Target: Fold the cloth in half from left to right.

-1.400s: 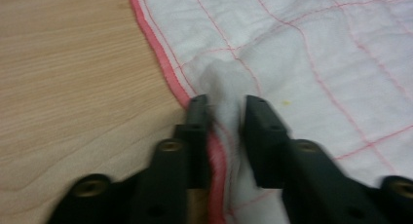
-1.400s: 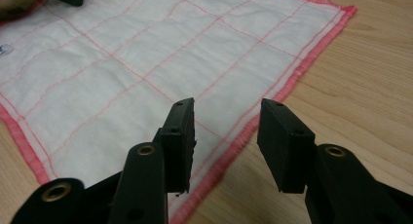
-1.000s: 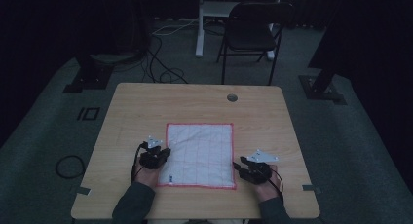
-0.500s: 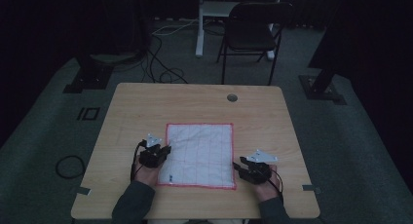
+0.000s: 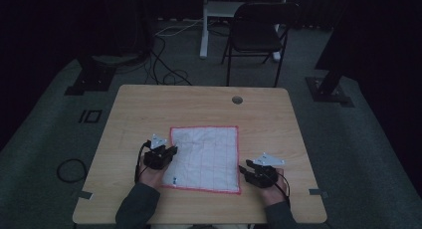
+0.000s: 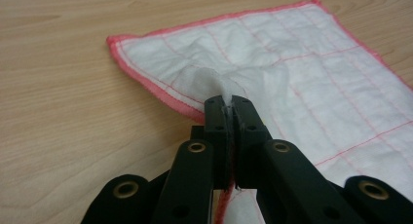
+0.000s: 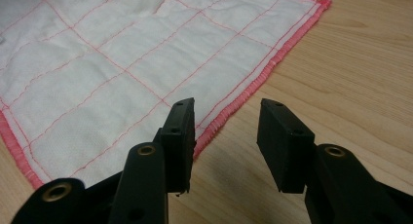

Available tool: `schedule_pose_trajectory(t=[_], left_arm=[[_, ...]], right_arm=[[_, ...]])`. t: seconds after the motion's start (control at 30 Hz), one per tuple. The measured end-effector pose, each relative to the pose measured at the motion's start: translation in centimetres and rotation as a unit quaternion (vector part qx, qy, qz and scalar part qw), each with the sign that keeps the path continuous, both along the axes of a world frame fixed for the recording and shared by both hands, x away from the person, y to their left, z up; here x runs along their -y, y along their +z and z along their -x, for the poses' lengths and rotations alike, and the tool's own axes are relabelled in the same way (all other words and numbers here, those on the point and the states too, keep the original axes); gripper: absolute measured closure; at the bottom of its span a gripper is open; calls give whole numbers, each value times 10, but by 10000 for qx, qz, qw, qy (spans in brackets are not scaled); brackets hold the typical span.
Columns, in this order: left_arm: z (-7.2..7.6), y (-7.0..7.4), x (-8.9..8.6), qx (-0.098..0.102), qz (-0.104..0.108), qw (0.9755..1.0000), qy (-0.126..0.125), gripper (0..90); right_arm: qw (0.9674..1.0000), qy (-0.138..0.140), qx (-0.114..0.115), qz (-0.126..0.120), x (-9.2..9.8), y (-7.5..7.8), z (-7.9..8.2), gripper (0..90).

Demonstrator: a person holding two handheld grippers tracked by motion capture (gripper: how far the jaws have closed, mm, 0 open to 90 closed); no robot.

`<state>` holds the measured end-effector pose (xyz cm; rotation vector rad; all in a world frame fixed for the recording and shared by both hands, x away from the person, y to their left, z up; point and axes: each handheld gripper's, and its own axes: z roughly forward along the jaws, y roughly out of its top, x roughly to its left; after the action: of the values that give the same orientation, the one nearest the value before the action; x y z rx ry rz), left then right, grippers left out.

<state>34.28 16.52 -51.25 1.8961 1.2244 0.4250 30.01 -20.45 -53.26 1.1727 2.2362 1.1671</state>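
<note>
Little has moved since the earlier frames: both hands sit where they were, and the cloth (image 5: 205, 158) lies in the same spot, spread flat on the near half of the wooden table (image 5: 149, 109). It is white with a thin red grid and a red hem. At its left edge, the left gripper (image 5: 169, 150) has its jaws pinched tight on a raised fold of the fabric just inside the hem, puckering the cloth (image 6: 292, 68) around the bite. Near the cloth's near right corner, the right gripper (image 5: 245, 168) rests with its jaws spread wide and holding nothing; the red hem of the cloth (image 7: 122, 63) runs between them.
</note>
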Motion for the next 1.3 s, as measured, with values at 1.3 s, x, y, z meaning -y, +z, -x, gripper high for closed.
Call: schedule_pose_trajectory(t=[1.3], left_arm=[[-1,32,52,340,63,9973,-651,874]], right_arm=[[10000,-24,-4,5,2,0,0,582]])
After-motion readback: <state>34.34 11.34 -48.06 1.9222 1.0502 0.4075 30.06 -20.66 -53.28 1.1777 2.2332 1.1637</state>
